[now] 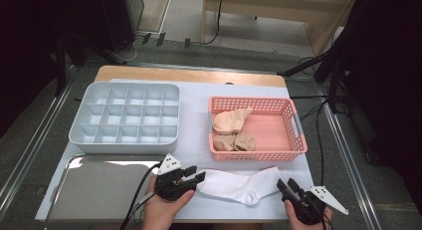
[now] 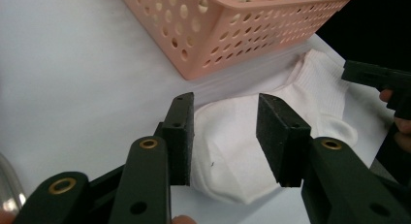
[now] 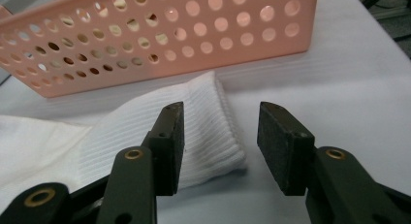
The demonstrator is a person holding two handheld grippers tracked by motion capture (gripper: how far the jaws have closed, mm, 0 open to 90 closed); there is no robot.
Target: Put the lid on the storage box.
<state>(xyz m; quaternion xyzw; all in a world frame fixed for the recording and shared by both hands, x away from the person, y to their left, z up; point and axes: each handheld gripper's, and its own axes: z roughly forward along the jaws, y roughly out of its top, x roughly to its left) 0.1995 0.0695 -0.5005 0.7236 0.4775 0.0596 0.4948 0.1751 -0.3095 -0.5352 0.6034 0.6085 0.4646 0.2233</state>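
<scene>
1. White cotton first: in the high view a sock (image 1: 239, 185) lies flat on the table (image 1: 194, 140), in front of the pink basket (image 1: 296, 145). The left gripper (image 1: 196, 176) sits at its toe end and the right gripper (image 1: 286, 186) at its cuff end. The basket holds tan socks (image 1: 231, 128); a grey divided tray (image 1: 124, 118) and a metal tray (image 1: 99, 187) lie to the left.

2. In the left gripper view the jaws stand wide apart and hold nothing, with the sock's toe (image 2: 228, 151) lying between and just beyond the pads (image 2: 181, 136).

3. In the right gripper view the jaws are likewise spread and empty, and the ribbed cuff (image 3: 203, 132) lies between them, slightly toward the left pad.

4. My reading: the step in hand is lining up both grippers on the sock's two ends, before any grasp (folding or lifting seems likely to follow).

5. Next, each gripper likely needs to drop until its pads straddle the fabric, then close on a pinch of cloth. The right should centre on the cuff first.
</scene>
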